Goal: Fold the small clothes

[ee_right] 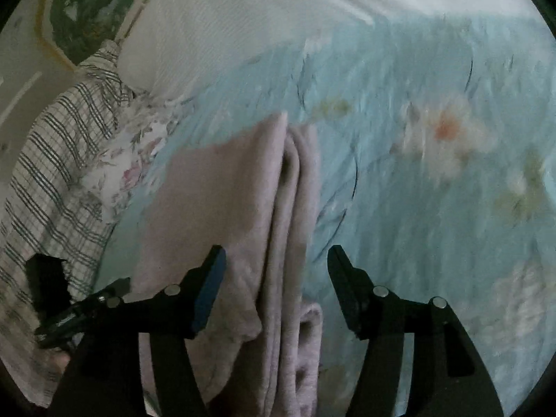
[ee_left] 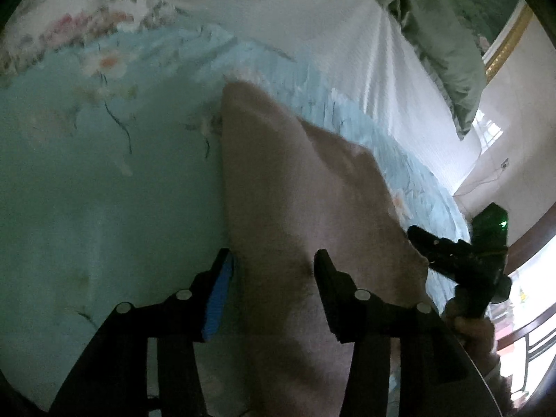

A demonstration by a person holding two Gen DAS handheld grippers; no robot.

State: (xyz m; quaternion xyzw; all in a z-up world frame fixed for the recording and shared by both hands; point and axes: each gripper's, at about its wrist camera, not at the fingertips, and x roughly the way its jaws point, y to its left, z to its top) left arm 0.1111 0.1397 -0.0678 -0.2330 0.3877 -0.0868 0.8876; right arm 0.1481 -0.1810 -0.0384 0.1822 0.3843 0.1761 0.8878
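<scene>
Both views blurred. Left gripper (ee_left: 272,260) spread over the pink garment (ee_left: 305,187), pads not pressing it. Right gripper (ee_right: 276,257) also spread, garment's folded layers (ee_right: 278,208) between the fingers, untouched. Garment flat on pale blue floral bedspread (ee_left: 87,173); near end cut off by frame. White pillow (ee_right: 215,27) behind, striped cloth (ee_right: 59,160) at edge.

Pale pink garment (ee_right: 243,191), folded into long layers, flat on the light-blue floral bedspread (ee_right: 434,208).
</scene>
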